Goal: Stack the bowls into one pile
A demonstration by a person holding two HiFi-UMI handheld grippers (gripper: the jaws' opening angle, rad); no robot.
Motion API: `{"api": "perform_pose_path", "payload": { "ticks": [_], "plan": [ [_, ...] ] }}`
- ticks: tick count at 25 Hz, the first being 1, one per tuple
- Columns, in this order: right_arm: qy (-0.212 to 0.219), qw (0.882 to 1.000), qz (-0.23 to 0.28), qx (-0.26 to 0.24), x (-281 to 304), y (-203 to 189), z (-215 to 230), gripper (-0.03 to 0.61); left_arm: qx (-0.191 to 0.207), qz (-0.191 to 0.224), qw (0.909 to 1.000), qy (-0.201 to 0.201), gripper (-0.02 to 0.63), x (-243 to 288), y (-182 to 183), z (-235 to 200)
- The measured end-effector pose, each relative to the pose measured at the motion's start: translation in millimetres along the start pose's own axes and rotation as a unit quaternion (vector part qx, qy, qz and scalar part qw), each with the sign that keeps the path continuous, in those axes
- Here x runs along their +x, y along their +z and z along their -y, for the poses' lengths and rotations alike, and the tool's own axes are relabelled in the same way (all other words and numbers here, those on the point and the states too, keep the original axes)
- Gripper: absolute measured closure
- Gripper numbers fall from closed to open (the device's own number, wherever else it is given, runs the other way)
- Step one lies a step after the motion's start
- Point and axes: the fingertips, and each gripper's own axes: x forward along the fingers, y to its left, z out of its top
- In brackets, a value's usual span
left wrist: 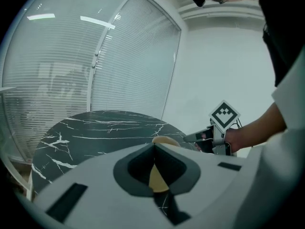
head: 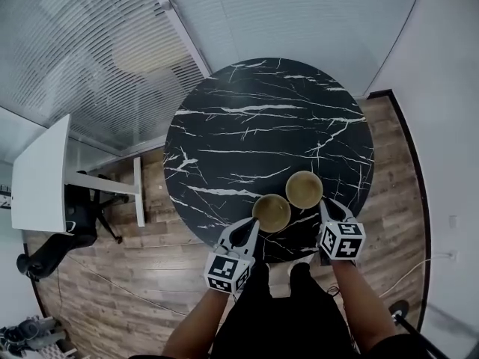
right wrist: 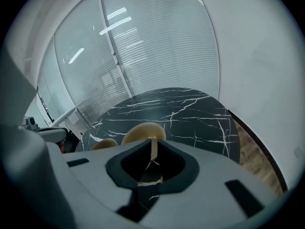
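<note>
Head view: the left bowl (head: 271, 212) and the right bowl (head: 304, 189), both tan, sit close together on the round black marble table (head: 254, 118), neither inside the other.
Left tongs (head: 254, 226): clamped on the left bowl's near rim.
Right tongs (head: 327, 208): jaws slightly apart, astride the right bowl's rim, with no visible pinch.
Done: nothing is piled yet.
Left to do: apparently the whole job, lifting one bowl and nesting it in the other.
</note>
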Motion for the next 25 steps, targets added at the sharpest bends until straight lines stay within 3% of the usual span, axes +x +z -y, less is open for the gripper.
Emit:
{"api": "perform_pose_path", "payload": {
  "ticks": [6,13,25],
  "plan": [
    [0.004,0.999,-0.034,0.011,22.1,-8.3,8.8,0.471,0.001,-0.006,1.0,0.003,0.6,13.2,2.8,-7.0],
    [0.004,0.996,-0.064,0.058,40.5,-11.9,18.8,0.476,0.003,-0.015,0.9999,0.001,0.6,28.8,4.1,-13.0],
    [0.006,0.995,-0.083,0.058,60.6,-12.8,18.3,0.508,0.0,-0.022,0.9997,0.012,0.6,35.8,3.6,-27.9]
  ]
}}
